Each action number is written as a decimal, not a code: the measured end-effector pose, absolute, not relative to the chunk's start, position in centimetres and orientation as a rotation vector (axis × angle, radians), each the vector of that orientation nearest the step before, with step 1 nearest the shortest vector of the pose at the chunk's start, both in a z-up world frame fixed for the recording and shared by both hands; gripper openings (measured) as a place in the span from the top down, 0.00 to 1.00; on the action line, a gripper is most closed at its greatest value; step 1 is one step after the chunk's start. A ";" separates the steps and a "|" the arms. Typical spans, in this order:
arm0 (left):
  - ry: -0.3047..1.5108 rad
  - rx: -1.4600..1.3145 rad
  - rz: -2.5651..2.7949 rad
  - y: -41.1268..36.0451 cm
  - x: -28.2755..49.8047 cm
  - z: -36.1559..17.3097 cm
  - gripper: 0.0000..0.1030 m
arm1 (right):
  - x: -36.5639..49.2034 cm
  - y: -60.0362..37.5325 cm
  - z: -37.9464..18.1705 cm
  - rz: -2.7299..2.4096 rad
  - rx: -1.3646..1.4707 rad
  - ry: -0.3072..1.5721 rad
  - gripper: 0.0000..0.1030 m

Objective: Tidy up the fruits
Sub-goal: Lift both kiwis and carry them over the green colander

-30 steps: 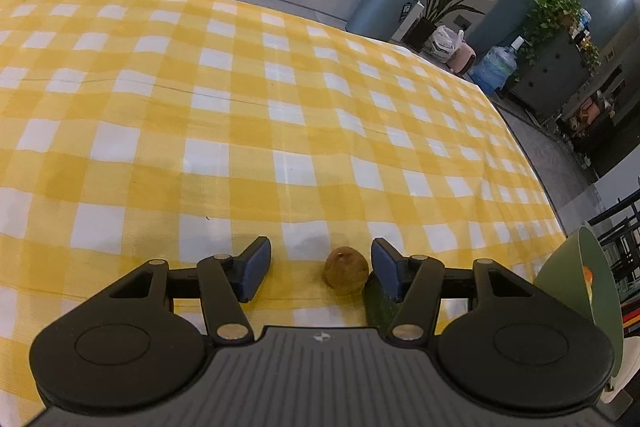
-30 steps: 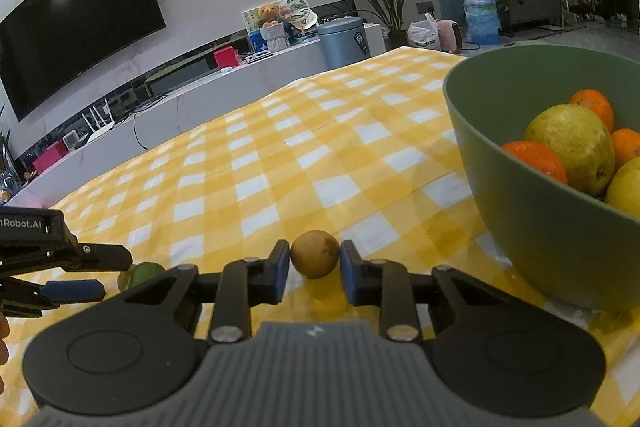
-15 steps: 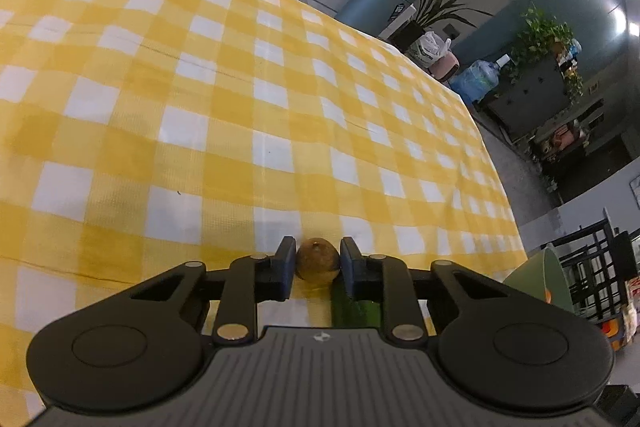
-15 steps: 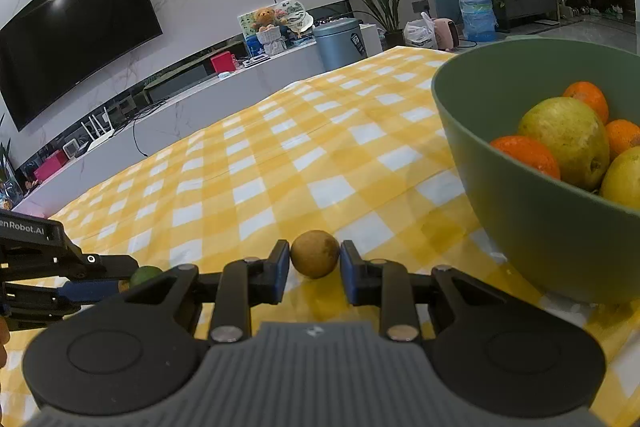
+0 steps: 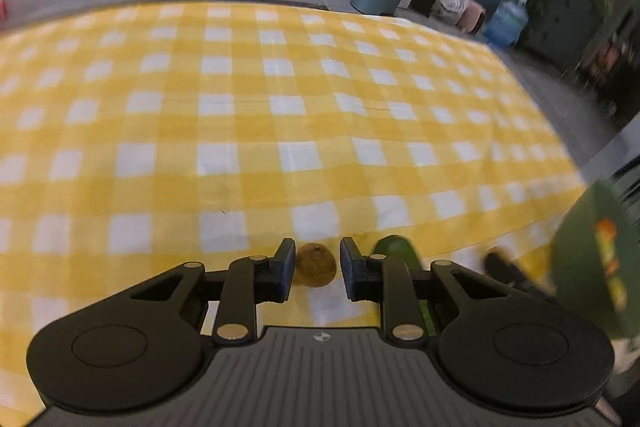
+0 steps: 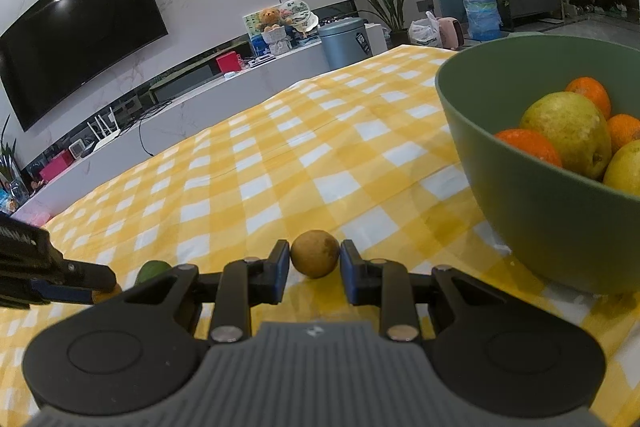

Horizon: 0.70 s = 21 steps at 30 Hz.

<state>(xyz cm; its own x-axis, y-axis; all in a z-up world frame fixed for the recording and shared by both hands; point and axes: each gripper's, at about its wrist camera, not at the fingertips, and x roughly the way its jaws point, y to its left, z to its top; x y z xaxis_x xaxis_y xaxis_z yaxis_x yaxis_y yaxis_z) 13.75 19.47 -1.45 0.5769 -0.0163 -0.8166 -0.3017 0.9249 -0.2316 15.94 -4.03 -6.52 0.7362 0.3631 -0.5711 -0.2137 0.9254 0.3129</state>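
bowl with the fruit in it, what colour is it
Green, plain with no pattern; the bowl shows best in the right wrist view.

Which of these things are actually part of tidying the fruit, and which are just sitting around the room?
Part of the job:
- small brown fruit held in the right gripper
- another small brown fruit held in the left gripper
- green fruit on the cloth
- green bowl with pears and oranges

Just lying about:
- television
- grey bin
- water bottle
- teddy bear
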 end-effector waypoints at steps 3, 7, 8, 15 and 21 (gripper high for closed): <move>0.976 -0.352 0.184 19.1 14.0 -2.1 0.72 | 15.9 -4.1 -6.5 0.321 0.239 0.673 0.76; 0.993 -0.361 0.190 19.2 14.4 -2.6 0.68 | 15.9 -4.0 -6.5 0.319 0.236 0.674 0.76; 0.991 -0.364 0.191 19.3 14.4 -2.7 0.68 | 15.9 -4.0 -6.5 0.318 0.236 0.674 0.76; 0.974 -0.372 0.184 19.4 14.2 -2.8 0.73 | 15.8 -3.9 -6.5 0.317 0.237 0.673 0.77; 0.929 -0.380 0.200 19.5 13.9 -2.2 0.73 | 15.8 -4.3 -6.5 0.339 0.276 0.671 0.77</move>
